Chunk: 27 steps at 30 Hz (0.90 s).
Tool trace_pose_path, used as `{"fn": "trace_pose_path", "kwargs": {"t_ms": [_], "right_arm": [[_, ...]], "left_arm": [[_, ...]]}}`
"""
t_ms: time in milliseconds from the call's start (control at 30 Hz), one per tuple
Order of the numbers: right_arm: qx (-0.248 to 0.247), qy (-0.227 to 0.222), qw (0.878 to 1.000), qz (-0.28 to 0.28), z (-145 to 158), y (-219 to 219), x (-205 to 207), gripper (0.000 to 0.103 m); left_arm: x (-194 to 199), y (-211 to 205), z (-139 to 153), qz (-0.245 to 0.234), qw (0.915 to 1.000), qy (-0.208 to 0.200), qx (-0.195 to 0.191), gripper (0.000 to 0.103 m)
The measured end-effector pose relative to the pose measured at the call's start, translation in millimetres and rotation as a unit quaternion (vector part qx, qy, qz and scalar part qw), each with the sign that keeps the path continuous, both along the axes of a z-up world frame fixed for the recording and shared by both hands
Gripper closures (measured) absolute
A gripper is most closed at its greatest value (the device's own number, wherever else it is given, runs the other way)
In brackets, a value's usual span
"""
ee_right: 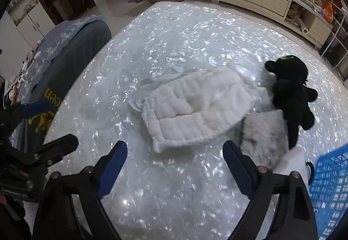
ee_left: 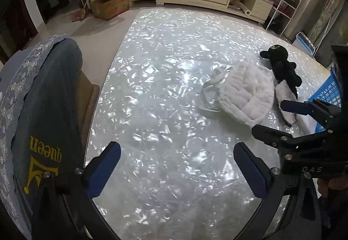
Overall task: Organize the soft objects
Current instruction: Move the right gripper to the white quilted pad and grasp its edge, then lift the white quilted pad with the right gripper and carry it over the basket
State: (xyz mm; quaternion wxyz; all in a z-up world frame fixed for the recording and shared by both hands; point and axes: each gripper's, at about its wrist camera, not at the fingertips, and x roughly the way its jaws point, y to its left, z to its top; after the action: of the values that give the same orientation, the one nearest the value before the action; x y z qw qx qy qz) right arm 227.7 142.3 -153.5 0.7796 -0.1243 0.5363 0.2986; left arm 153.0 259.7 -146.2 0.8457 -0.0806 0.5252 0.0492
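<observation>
Near the table's (ee_right: 174, 29) right side we see the white quilted pad (ee_right: 195, 109), grey fuzzy piece (ee_right: 263, 138) and black plush toy (ee_right: 293, 96) bunched beside the blue basket (ee_right: 330, 185). Both our left gripper (ee_left: 177, 166) and right gripper (ee_right: 175, 166) hang spread, empty. The pad looks light and floppy (likely to droop), so we'd pinch its near corner.

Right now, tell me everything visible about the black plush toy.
The black plush toy is a soft, fuzzy animal with a round head, green eye markings and stubby limbs. It lies flat on the shiny table, head toward the far side, its lower body overlapping a grey furry piece, just right of the white quilted pad.
</observation>
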Motion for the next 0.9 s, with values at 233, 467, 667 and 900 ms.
{"fn": "trace_pose_path", "kwargs": {"t_ms": [233, 467, 667, 900], "right_arm": [[-0.014, 0.011, 1.0, 0.011, -24, 20, 15, 0.026], [-0.039, 0.01, 0.999, 0.016, -41, 31, 29, 0.037], [-0.065, -0.01, 0.997, 0.036, -45, 37, 22, 0.048], [-0.075, -0.027, 0.997, 0.019, -44, 31, 22, 0.083]], "left_arm": [[12, 6, -11, -0.004, 1.0, 0.006, -0.003, 0.0], [17, 5, -21, -0.006, 0.9999, 0.012, -0.006, 0.0], [14, 8, -28, -0.001, 0.9998, 0.015, -0.013, 0.0], [9, 5, -24, 0.0, 0.9999, 0.015, -0.001, 0.0]]}}
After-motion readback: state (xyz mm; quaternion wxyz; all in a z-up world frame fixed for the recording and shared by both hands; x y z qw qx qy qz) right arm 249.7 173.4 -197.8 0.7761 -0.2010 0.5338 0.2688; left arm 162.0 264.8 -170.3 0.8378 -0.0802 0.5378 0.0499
